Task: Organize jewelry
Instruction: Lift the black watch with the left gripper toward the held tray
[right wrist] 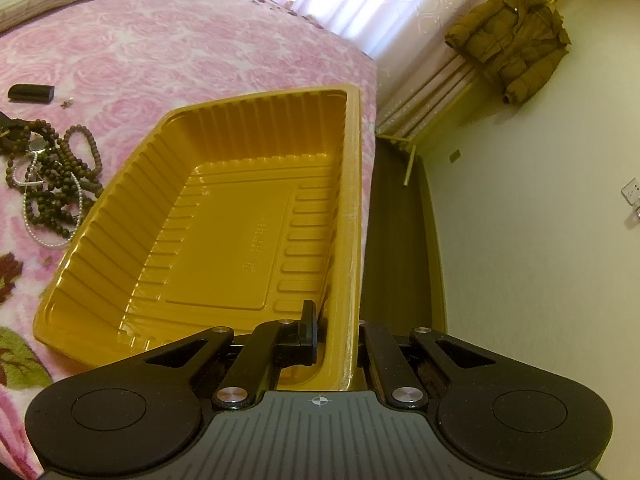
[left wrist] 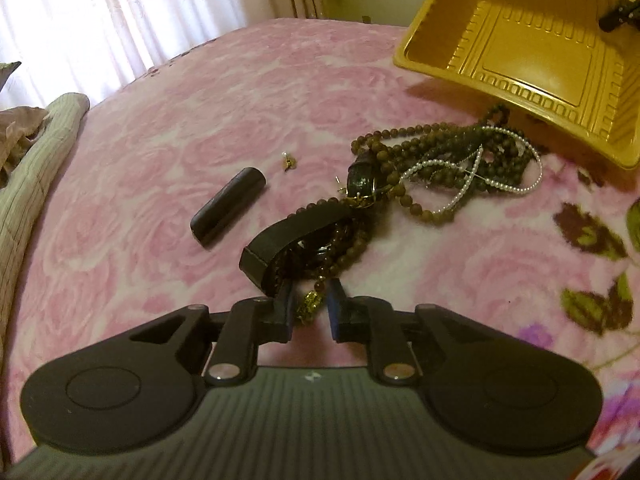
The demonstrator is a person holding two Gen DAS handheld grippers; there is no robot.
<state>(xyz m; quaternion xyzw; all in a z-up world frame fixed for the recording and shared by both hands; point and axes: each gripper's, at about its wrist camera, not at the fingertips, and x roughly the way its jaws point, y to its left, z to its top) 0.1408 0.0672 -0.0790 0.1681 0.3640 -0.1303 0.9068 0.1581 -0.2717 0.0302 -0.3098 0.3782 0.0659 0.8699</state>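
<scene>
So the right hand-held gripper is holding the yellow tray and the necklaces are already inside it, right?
Not quite. The right hand-held gripper does hold the yellow tray, but the right wrist view shows the necklaces lying on the pink blanket beside it.

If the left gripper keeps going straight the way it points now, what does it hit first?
Probably the small gold bead charm hanging between the left gripper fingertips, with its brown bead strand and the curved black bracelet stand just beyond. Depth is hard to judge, so contact may already be close.

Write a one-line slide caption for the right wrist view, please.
Right gripper clamps the wall of an empty yellow tray on a pink blanket, with beaded necklaces beside it.
</scene>
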